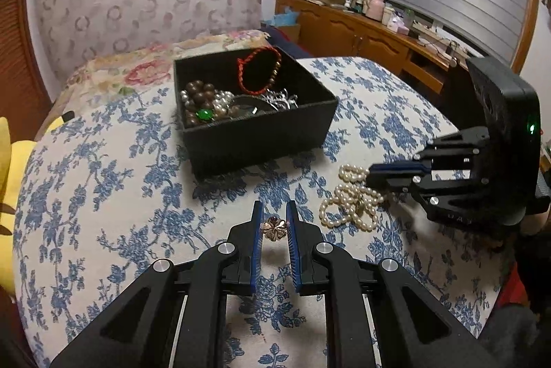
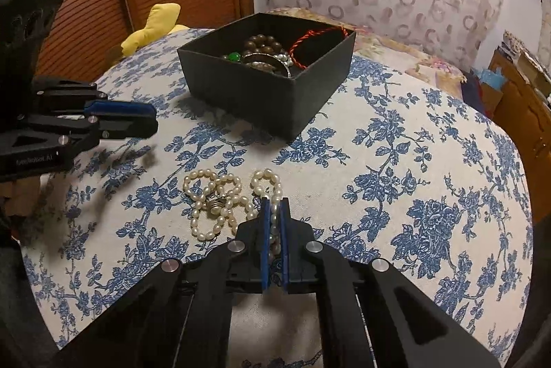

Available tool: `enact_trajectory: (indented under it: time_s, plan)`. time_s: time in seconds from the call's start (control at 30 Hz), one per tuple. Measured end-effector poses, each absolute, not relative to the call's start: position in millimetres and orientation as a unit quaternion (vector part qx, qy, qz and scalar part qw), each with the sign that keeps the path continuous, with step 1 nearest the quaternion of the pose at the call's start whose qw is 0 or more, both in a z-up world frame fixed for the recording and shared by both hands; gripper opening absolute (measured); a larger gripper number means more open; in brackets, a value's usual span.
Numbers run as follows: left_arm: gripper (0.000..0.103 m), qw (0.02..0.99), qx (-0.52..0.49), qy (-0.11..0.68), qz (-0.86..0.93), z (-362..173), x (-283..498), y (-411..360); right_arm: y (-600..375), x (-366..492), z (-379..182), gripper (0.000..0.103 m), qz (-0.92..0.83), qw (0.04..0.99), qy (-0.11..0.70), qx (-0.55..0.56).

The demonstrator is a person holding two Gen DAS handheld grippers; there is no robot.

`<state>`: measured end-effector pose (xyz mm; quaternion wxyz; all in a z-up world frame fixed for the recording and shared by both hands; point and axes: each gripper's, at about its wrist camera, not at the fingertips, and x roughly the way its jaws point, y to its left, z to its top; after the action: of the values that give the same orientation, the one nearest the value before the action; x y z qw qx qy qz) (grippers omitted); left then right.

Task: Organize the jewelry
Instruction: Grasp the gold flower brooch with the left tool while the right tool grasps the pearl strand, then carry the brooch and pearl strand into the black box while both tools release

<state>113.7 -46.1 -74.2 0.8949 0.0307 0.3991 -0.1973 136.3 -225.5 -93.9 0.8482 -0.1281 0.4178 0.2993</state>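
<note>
A: Where is the pearl necklace (image 2: 220, 202)?

B: On the blue-flowered cloth (image 2: 396, 133), in loose loops with its metal clasp (image 2: 216, 206) lying among them. Seen from the right wrist, one strand runs up between the blue pads of the right gripper (image 2: 274, 201), which is clenched on it.

A: And the left gripper (image 1: 274, 207)?

B: Its jaws stand apart, released, one either side of a small gold flower-shaped piece (image 1: 274, 227) that lies on the cloth. It may be a brooch or a ring; the view is too small to tell. I can't say whether a pad touches it.

A: The box?

B: The black box (image 1: 261, 133) sits at about 12 o'clock from the left gripper, well apart. Inside are brown wooden beads (image 1: 199, 92), a green stone (image 1: 204, 115), a red cord bracelet (image 1: 256, 71) and some silver pieces (image 1: 280, 100). The necklace lies at about 2 o'clock from the left gripper.
</note>
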Motion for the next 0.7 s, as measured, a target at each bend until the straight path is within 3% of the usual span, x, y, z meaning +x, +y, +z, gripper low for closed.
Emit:
enact_trajectory:
  time_s: [0.7]
  plan:
    - [0.012, 0.925, 0.014, 0.336, -0.175, -19.9, 150.0, -28.5, -227.9, 142.4, 16.9, 0.006, 0.312, 0.902, 0.279, -0.106]
